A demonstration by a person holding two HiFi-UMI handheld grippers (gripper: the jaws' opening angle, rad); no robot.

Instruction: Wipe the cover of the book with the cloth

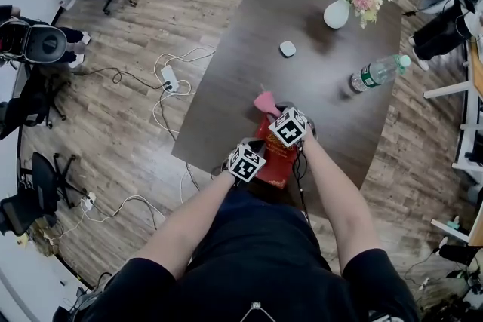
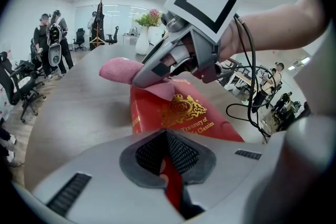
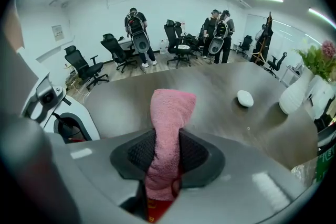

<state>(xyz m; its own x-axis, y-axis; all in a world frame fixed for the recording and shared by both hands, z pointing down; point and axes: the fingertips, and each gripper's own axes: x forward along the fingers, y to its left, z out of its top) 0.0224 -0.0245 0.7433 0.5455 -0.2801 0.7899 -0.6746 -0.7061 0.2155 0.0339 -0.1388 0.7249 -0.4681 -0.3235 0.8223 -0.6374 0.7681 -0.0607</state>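
Right claw (image 3: 168, 159) on cloth (image 3: 172, 107); left (image 2: 167, 159), book (image 2: 181, 113)

In the head view the marker cubes (image 1: 289, 127) cover much of the book (image 1: 279, 161) and hide both sets of jaws. The book's near edge vanishes between the left gripper's (image 2: 169, 168) jaws. The cloth's (image 3: 169, 128) lower end vanishes between the right gripper's (image 3: 164, 168) jaws, and the bottle (image 3: 323, 160) is cut off at the picture's edge.

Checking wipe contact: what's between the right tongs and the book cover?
The pink cloth, pinched in the right tongs, lies over the red book; left gripper view shows it.
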